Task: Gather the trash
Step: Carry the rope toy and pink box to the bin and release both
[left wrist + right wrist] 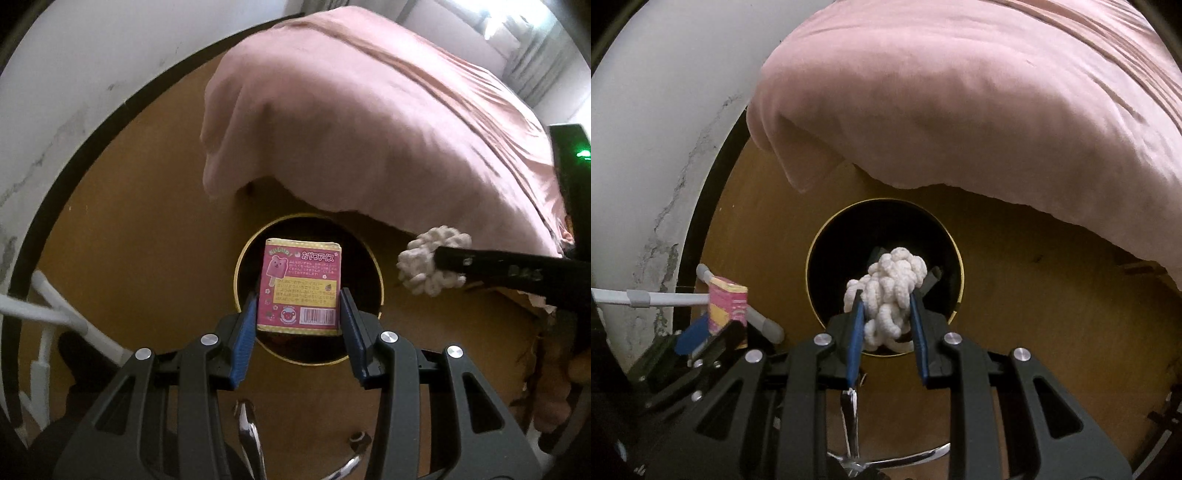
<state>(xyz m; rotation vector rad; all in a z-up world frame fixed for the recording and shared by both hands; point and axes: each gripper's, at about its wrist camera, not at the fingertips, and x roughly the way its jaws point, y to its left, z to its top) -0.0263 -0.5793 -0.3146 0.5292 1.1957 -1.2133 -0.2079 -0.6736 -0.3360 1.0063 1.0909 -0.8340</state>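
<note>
Left to right: the left gripper (298, 301) has its fingers pinching a stiff, glossy pink carton (302, 286) by its flat sides, poised above the round black bin (373, 266) on the wooden floor. The right gripper (886, 306) fingers squeeze a soft, knobbly white wad (890, 291) over the same opening. To my eye, each release should wait until its piece is centred, since the springy wad may bounce off the rim.

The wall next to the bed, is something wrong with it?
Yes. The white wall has a dark crack running down it with grey patches where the paint looks flaked. Also, the pink blanket hangs over the bed's edge, close above the round bin.
</note>
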